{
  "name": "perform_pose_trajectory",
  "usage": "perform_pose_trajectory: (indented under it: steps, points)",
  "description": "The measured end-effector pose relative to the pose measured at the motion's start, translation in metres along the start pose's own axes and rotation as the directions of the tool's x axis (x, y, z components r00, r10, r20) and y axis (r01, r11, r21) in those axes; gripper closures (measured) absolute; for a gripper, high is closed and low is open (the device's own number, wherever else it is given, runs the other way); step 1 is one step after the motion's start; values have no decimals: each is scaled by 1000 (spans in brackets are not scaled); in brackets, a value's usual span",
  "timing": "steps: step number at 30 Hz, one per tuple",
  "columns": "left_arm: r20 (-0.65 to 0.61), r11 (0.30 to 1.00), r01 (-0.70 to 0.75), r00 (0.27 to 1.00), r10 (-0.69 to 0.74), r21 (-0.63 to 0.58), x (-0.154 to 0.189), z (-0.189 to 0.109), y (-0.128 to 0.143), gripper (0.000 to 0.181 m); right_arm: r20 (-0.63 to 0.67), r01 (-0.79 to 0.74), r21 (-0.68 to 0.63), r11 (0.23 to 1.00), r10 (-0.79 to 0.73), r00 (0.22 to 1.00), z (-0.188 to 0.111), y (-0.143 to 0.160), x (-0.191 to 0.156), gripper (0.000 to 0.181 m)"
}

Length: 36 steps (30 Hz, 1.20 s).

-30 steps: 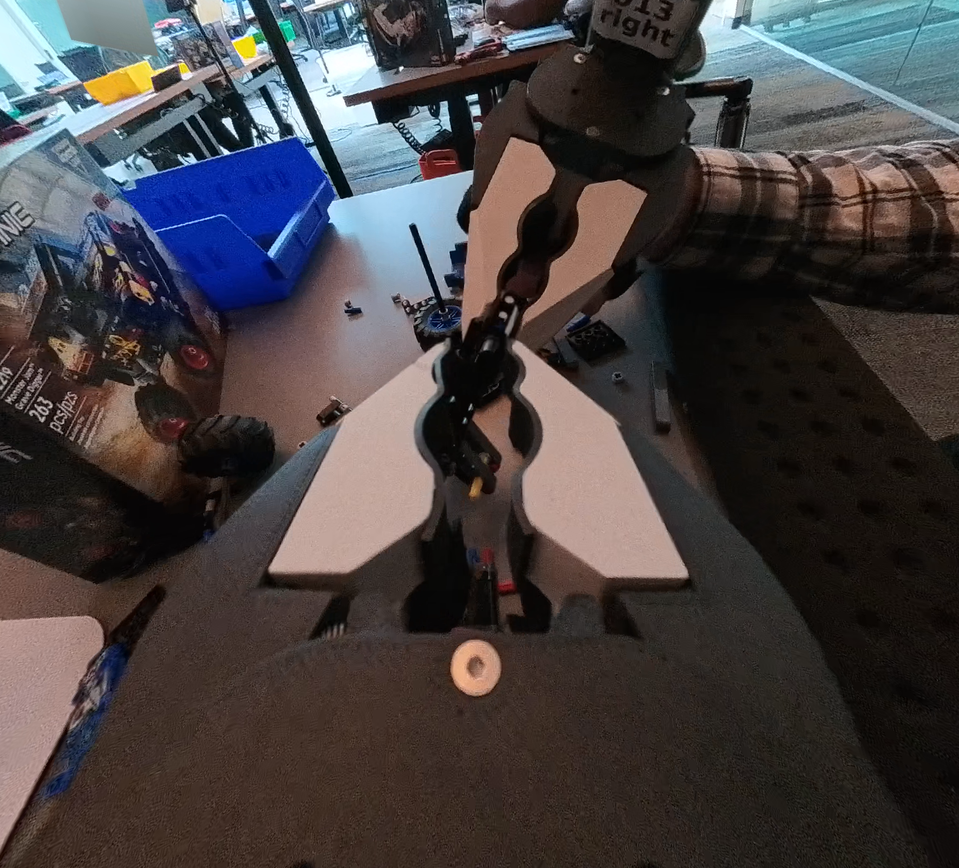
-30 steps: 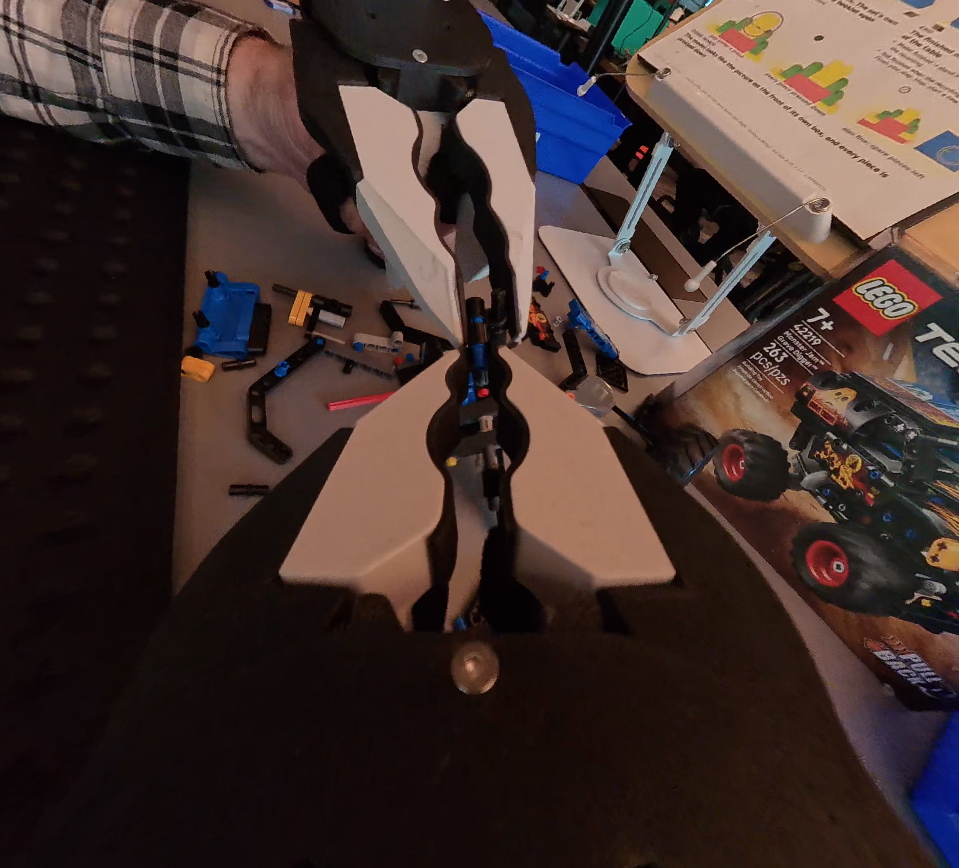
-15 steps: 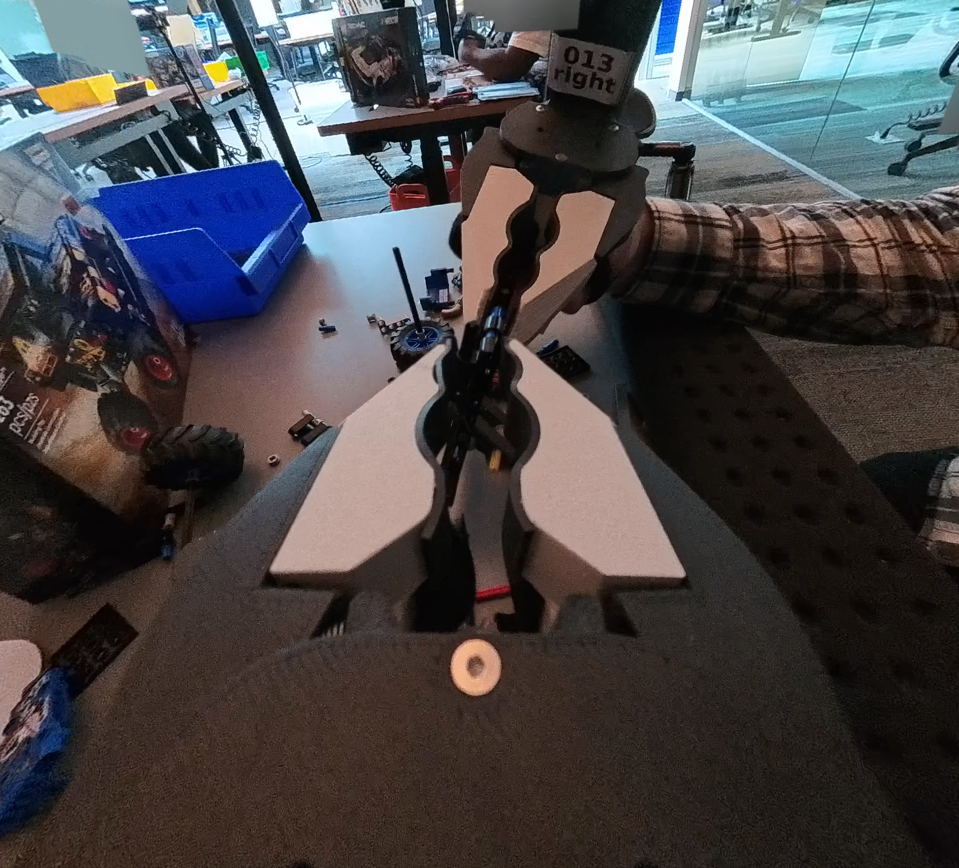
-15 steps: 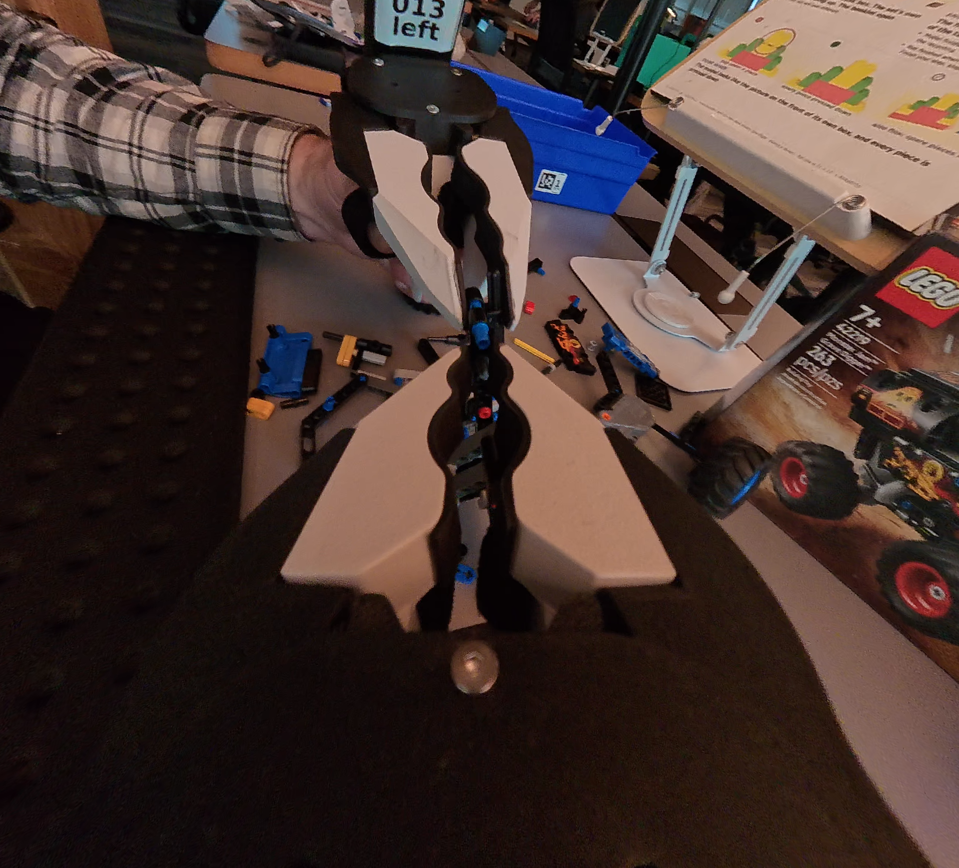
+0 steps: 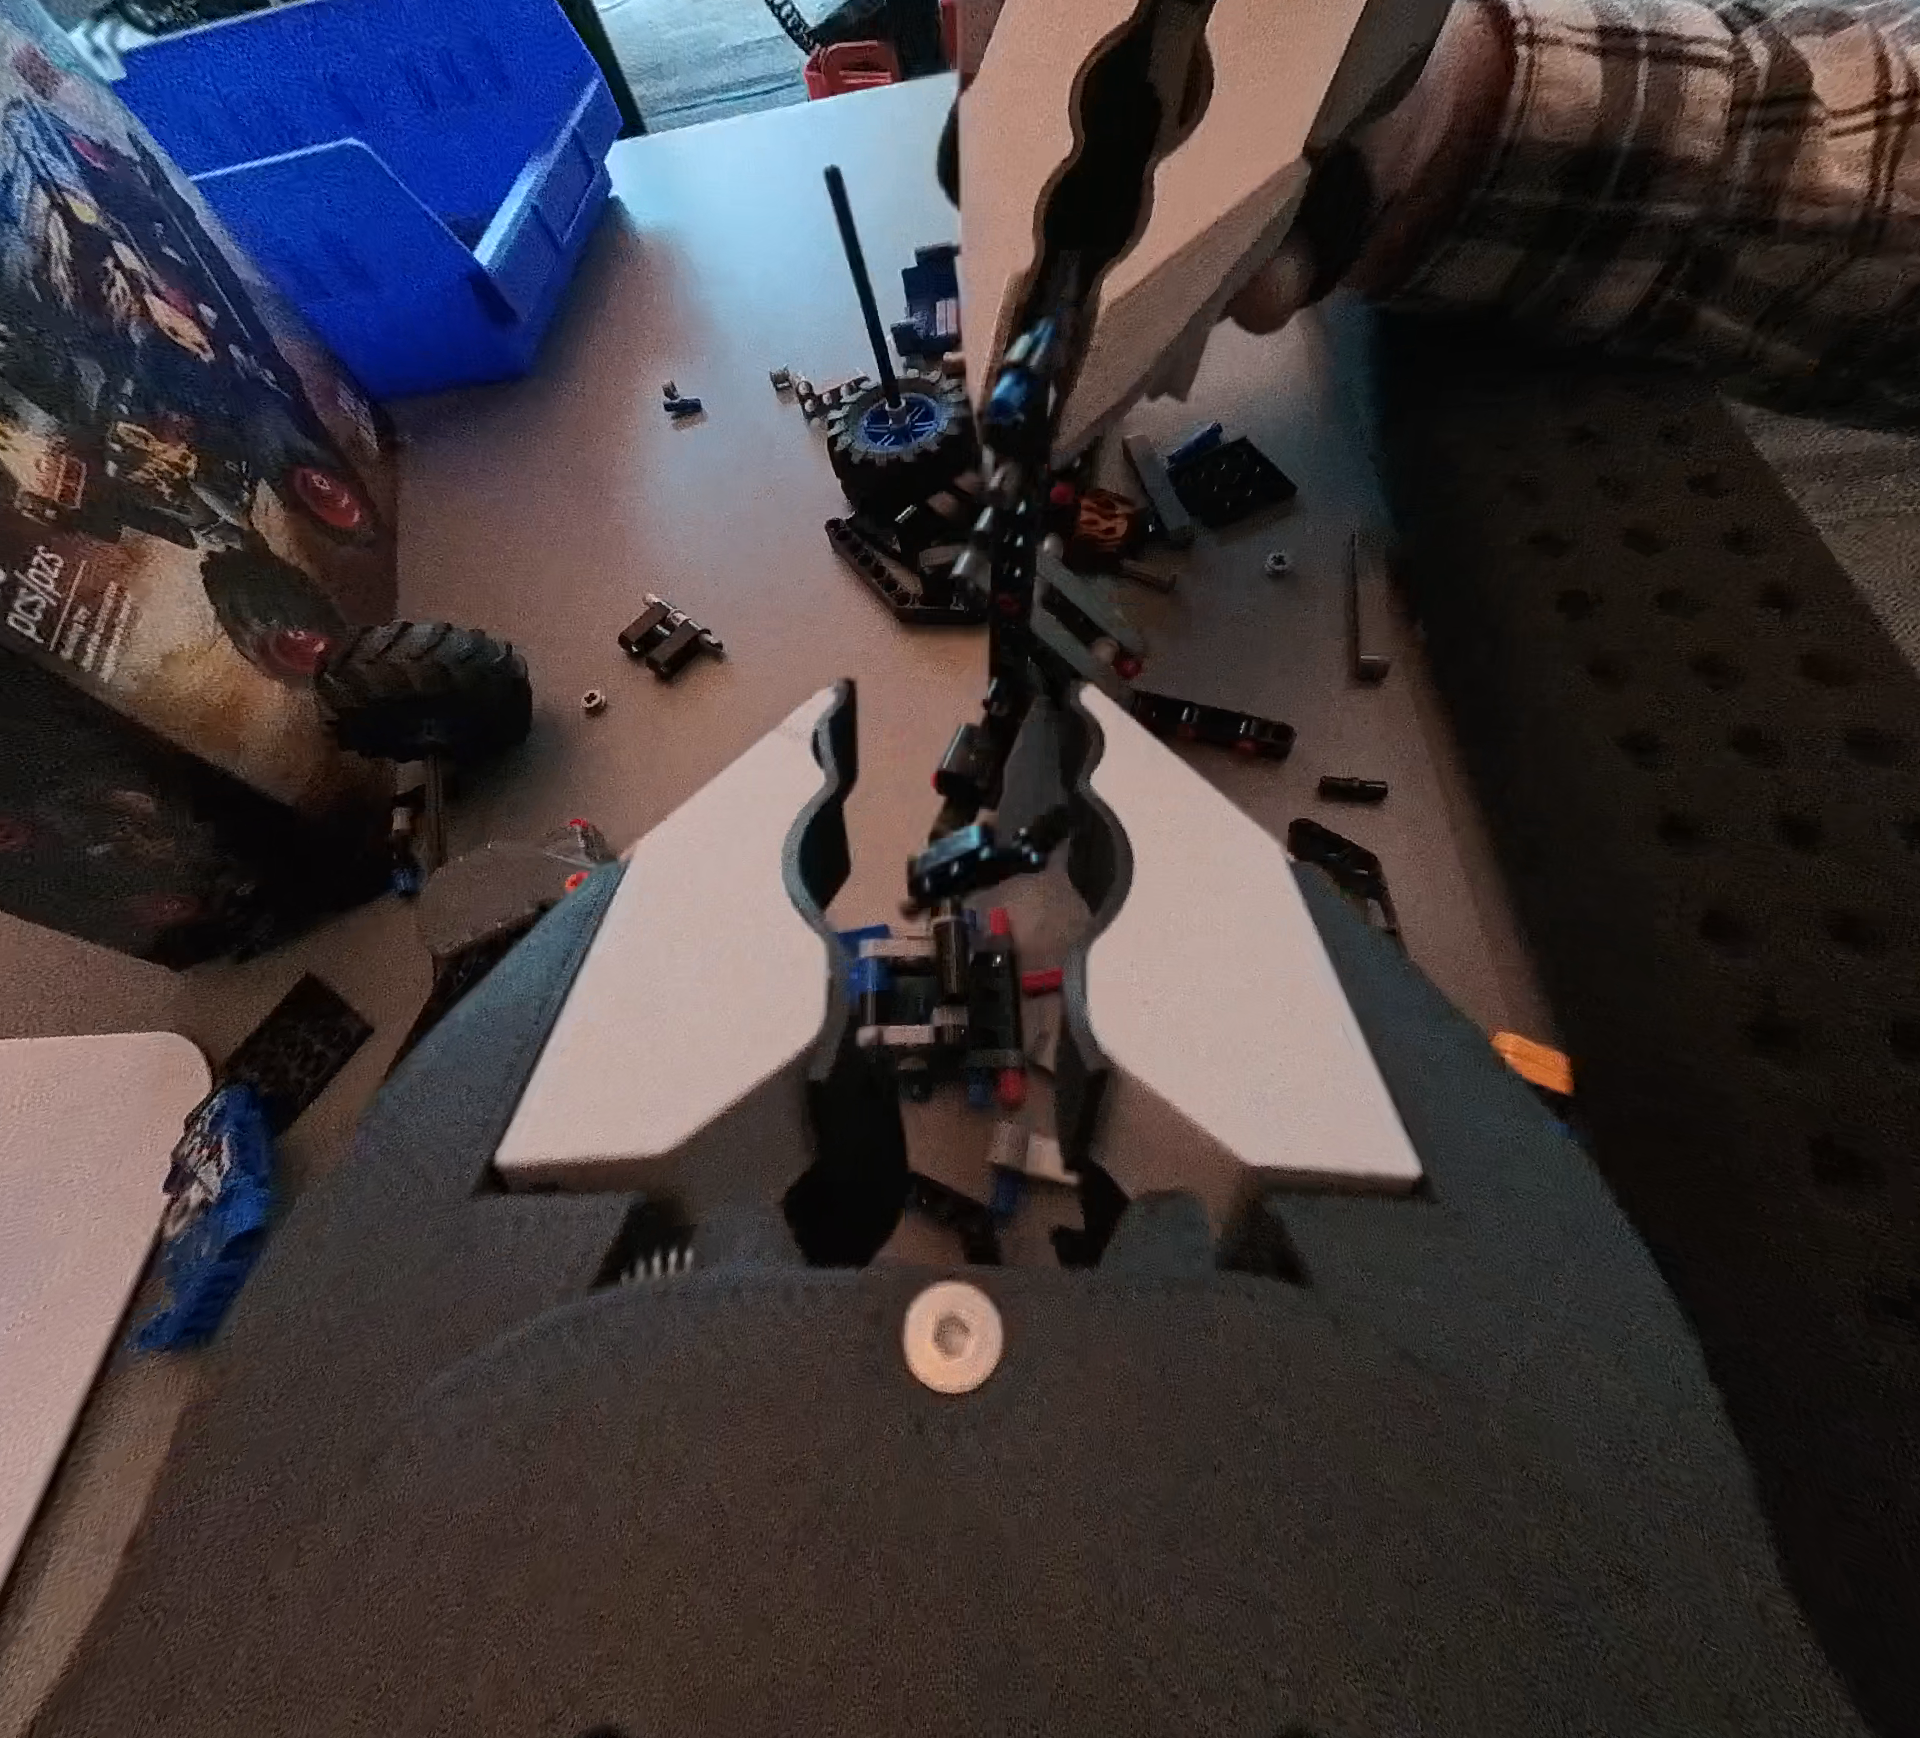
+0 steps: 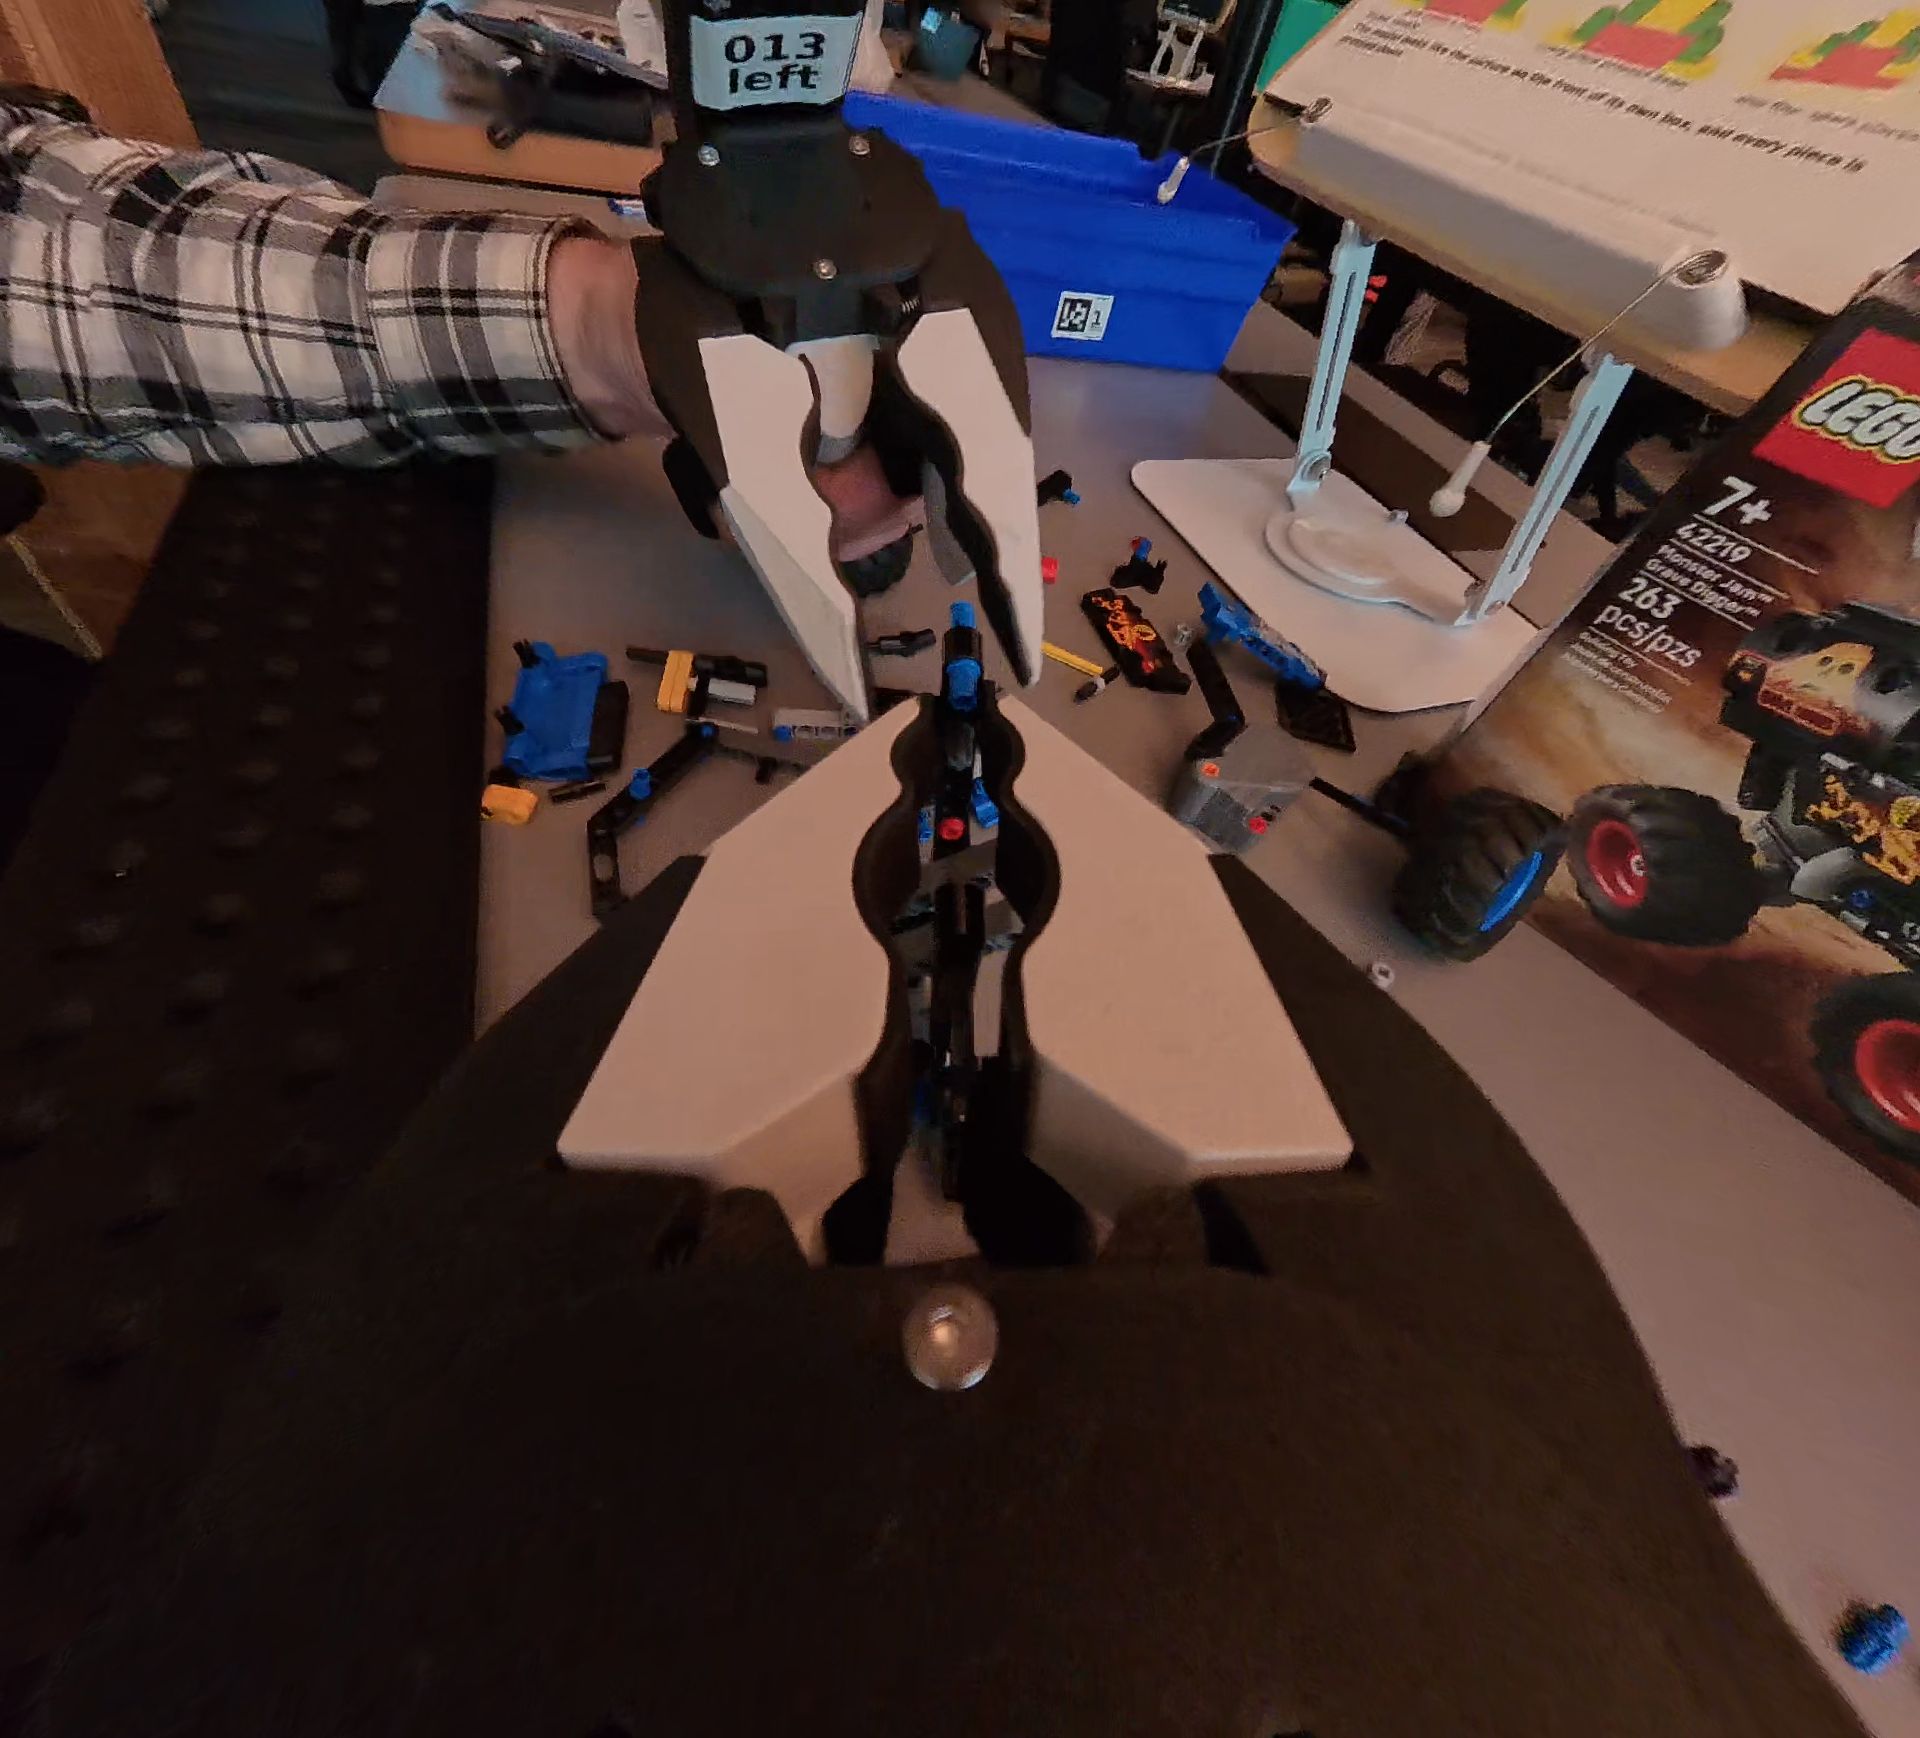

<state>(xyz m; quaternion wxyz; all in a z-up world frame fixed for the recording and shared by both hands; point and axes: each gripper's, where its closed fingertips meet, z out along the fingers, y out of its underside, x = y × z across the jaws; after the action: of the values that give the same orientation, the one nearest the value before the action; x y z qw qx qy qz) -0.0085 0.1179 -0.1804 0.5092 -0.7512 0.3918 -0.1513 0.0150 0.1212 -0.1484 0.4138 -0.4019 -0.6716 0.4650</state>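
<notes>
A slim black brick assembly with blue and red pins [image 5: 1003, 587] hangs over the grey table [image 5: 644, 483]. My right gripper [image 6: 958, 709] is shut on it, with the assembly [image 6: 956, 815] running back between its fingers and a blue pin sticking out past the tips. In the left wrist view the right gripper [image 5: 1029, 421] comes in from the top and holds the assembly's far end. My left gripper [image 5: 964, 696] is open, its fingers either side of the assembly's near end without gripping it. In the right wrist view the left gripper [image 6: 940, 691] is open just beyond the blue pin.
Loose bricks, a black tyre [image 5: 426, 691] and a wheel on an axle [image 5: 899, 431] lie on the table. A blue bin [image 5: 395, 161] and a toy-truck box [image 6: 1714, 753] stand at its edges. A white stand [image 6: 1330, 566] holds an instruction sheet. A dark studded mat [image 5: 1662, 753] lies alongside.
My left gripper has opened and let go of the assembly, and both grippers have dropped closer to the table. My right gripper still holds the assembly.
</notes>
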Motion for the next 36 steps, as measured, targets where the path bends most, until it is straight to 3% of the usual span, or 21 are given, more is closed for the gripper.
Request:
perform_pose_trajectory:
  steps: [4,9,19,22,25,36]
  points:
    - [10,997,-59,998,58,57,7,7,-18,143,8,0,5,1000,0,1000,3,-1,-2,176]
    - [-1,993,-70,998,70,100,14,11,-27,176,26,0,16,1000,-1,1000,5,-3,-6,175]
    - [-41,987,13,999,-6,162,11,5,-30,176,9,3,57,998,-4,1000,-4,-12,-3,179]
    - [-32,985,-7,999,13,174,14,6,-36,164,28,4,54,999,-6,1000,-2,-13,-7,179]
    - [-21,986,-68,997,72,150,19,8,-36,175,43,22,42,999,-24,999,1,-12,-12,179]
    - [2,984,-124,992,125,129,22,8,-35,175,57,26,30,999,-27,998,2,-13,-17,180]
